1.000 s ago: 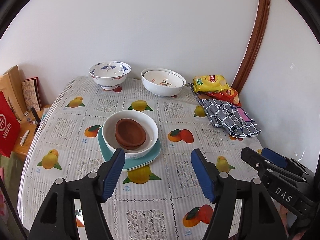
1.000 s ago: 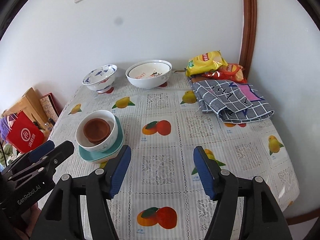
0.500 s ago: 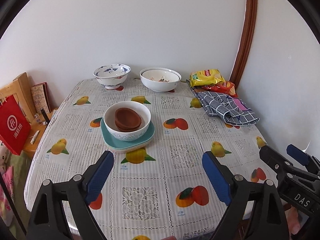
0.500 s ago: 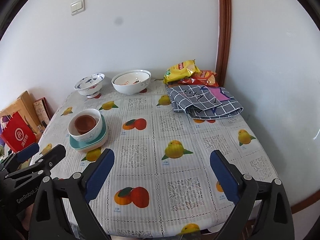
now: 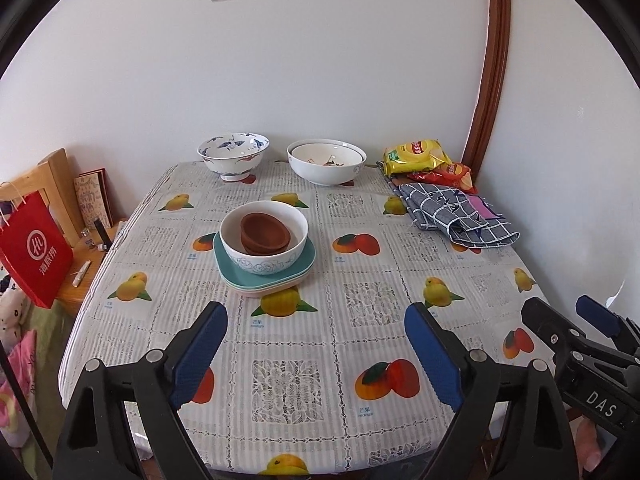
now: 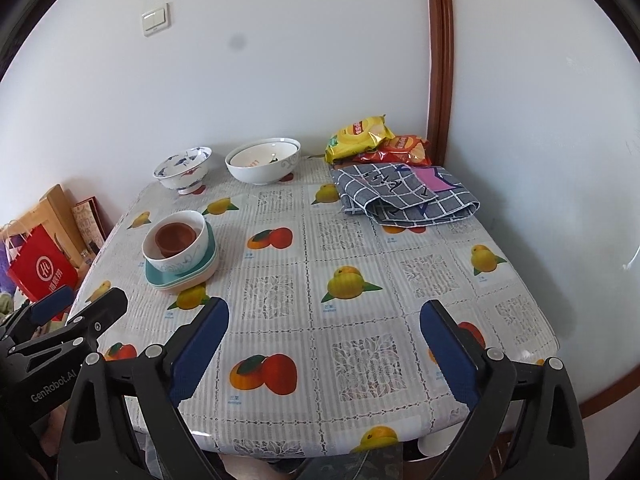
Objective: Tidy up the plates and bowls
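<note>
A stack stands left of the table's middle: teal plates point(image 5: 302, 264) point(image 6: 160, 278) over a pink one, a white bowl point(image 5: 280, 262) point(image 6: 192, 256) on them, and brown bowls point(image 5: 264, 232) point(image 6: 176, 235) nested inside. A blue-patterned footed bowl point(image 5: 234, 156) point(image 6: 184, 168) and a large white bowl point(image 5: 326, 162) point(image 6: 262, 164) stand at the far edge. My left gripper point(image 5: 316, 348) is open and empty above the near table edge. My right gripper point(image 6: 324, 344) is open and empty at the near edge; it also shows in the left wrist view point(image 5: 576, 326).
A fruit-print cloth covers the table point(image 5: 360, 360). Snack bags point(image 5: 416, 156) and a folded checked cloth point(image 5: 456, 216) lie at the far right by the wall. A red paper bag point(image 5: 34, 244) and a wooden shelf stand left of the table.
Both grippers have pulled back from the stack toward the near table edge and opened wider. The dishes have not moved.
</note>
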A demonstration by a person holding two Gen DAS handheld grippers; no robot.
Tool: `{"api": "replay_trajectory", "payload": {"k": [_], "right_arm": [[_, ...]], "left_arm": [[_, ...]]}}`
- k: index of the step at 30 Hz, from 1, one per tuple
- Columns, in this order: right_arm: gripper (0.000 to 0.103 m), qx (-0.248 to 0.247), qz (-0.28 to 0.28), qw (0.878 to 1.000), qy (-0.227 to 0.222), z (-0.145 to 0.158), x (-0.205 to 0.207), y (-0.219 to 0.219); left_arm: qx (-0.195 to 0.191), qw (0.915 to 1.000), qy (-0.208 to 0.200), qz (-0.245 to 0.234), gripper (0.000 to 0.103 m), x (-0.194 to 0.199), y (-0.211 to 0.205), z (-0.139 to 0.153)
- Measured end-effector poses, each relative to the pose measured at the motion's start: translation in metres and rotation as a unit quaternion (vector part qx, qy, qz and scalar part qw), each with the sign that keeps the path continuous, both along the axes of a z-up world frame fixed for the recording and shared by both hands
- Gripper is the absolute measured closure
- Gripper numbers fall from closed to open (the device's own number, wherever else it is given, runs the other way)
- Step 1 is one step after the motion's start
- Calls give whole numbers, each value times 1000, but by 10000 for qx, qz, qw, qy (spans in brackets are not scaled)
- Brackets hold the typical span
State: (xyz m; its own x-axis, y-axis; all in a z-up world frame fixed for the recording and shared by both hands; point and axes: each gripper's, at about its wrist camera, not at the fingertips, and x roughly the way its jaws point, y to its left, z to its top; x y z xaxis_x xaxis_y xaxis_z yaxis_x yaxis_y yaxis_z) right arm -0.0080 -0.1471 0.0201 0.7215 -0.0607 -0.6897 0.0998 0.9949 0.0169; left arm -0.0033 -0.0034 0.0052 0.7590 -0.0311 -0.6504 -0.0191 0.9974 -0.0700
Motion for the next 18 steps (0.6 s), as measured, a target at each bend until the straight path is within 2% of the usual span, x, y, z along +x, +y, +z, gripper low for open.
{"api": "replay_trajectory", "payload": {"k": [18], "right_arm": [[8,5,17,10000,-94,5,-9,2]], "left_arm": [[45,10000,-19,12,13,-5,-1,2]]}}
